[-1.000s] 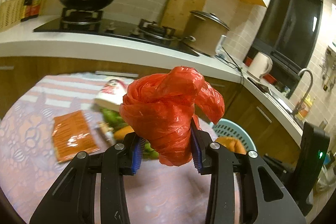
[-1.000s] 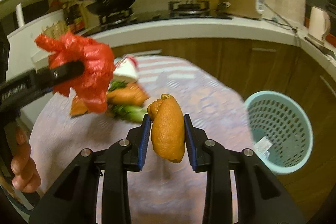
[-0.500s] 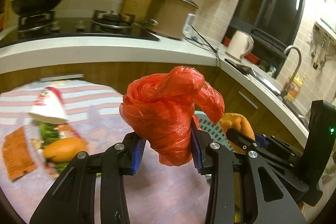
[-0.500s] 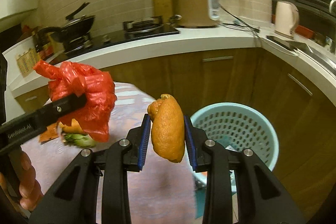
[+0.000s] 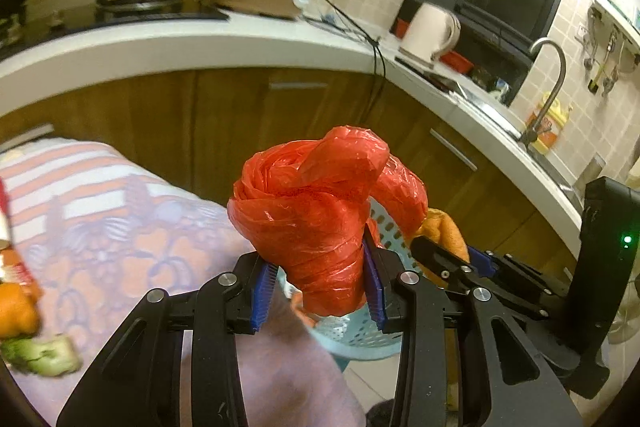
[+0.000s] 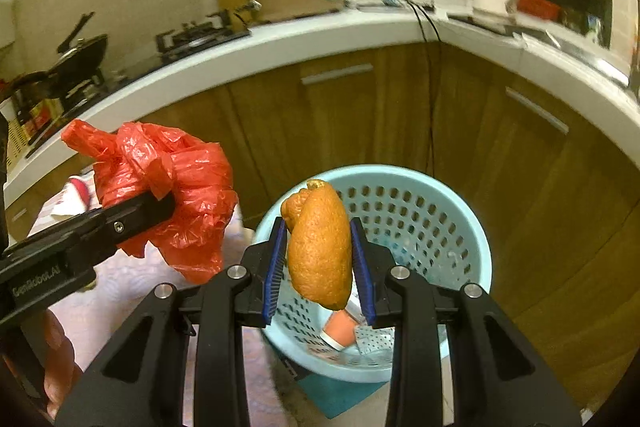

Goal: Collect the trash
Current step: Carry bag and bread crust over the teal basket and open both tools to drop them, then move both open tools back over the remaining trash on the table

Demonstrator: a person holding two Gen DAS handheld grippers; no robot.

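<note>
Trash in both hand-held grippers. Left hand-held gripper is clamped on a crumpled red plastic bag, blue pads pressed into its lower part, the bulk of the bag bulging above the fingers. Right hand-held gripper is closed on a piece of orange peel, peel upright between the blue pads, its tip hanging below them.

Light blue perforated basket sits on the floor by the wooden cabinets. In the right wrist view the peel hangs in front of the basket mouth, the basket rim spreading from 12 to 4 o'clock of it. Scraps lie in the basket, including an orange-and-white cup-like bit at 6 o'clock of the peel. Red bag shows at 9 o'clock of the peel, apart from it, beside the basket rim.

In the left wrist view the basket peeks out behind and below the bag, and the right gripper with the peel sits at 3 o'clock, just beside the bag.

Patterned cloth covers the counter at 9 o'clock; blurred green and orange scraps lie at its left edge. Person's fingers show at lower left.
</note>
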